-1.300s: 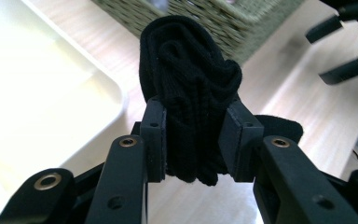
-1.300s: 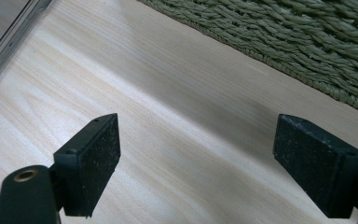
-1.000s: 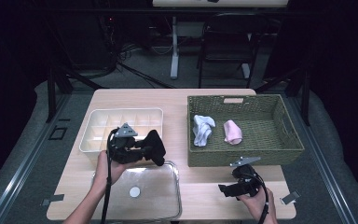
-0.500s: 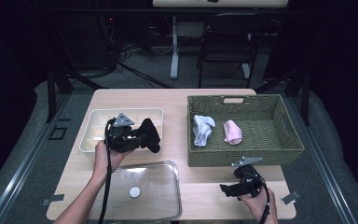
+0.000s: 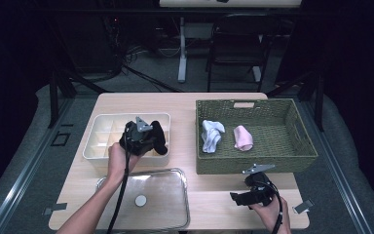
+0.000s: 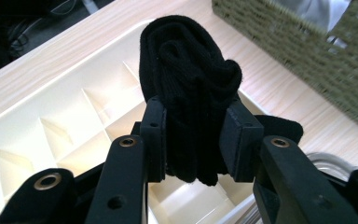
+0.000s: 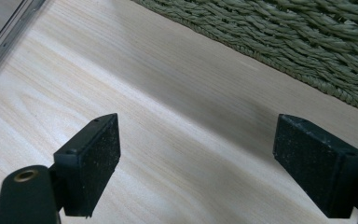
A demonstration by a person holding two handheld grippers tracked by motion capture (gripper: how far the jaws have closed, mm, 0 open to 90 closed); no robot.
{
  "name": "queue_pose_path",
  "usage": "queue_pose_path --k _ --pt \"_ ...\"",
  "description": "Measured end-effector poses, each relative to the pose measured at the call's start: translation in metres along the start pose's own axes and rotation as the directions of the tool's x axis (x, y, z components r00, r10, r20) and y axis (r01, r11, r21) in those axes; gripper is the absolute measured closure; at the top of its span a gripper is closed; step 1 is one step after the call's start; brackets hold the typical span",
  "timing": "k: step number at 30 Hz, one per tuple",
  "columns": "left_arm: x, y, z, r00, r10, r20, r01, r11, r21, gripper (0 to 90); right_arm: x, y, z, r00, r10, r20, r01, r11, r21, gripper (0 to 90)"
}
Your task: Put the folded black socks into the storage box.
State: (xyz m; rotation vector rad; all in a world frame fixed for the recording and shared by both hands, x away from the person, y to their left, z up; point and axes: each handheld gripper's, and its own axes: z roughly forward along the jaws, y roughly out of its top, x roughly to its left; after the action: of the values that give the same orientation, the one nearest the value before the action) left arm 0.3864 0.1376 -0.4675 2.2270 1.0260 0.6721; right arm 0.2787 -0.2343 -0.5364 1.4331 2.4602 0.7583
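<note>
My left gripper point(image 6: 193, 140) clamps a rolled black sock point(image 6: 191, 88) above the divided tray point(image 5: 102, 127); it could snag a divider, while my right gripper point(image 7: 212, 163) idles wide apart.

High view overlooks table point(image 5: 185, 105); gripper views sit close above it.

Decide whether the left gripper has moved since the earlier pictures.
Yes. The left gripper, shut on the black sock, moved away from the clear lid to over the divided tray.
</note>
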Motion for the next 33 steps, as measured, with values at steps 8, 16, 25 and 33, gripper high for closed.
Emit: queue_pose_path --k 8,16,25,33 --pt "-0.003 -0.004 0.011 0.9997 0.010 0.024 -0.011 0.9989 0.046 65.2 0.003 0.000 0.001 0.9999 0.002 -0.012 -0.002 1.000 -0.004 14.4" --pt "0.007 -0.009 0.021 0.9923 -0.035 0.119 0.021 0.9928 0.118 65.3 0.002 0.000 0.003 1.0000 -0.004 -0.004 0.004 1.000 0.015 14.4" --pt "0.009 -0.009 0.035 0.9814 -0.042 0.188 0.010 0.9856 0.169 65.2 0.004 0.000 0.005 0.9999 0.003 -0.011 -0.003 1.000 0.012 14.5" --pt "0.001 -0.006 0.046 0.9770 -0.001 0.213 -0.046 0.9749 0.218 65.2 0.004 0.001 0.006 0.9998 -0.008 -0.018 0.009 0.999 0.032 14.6"
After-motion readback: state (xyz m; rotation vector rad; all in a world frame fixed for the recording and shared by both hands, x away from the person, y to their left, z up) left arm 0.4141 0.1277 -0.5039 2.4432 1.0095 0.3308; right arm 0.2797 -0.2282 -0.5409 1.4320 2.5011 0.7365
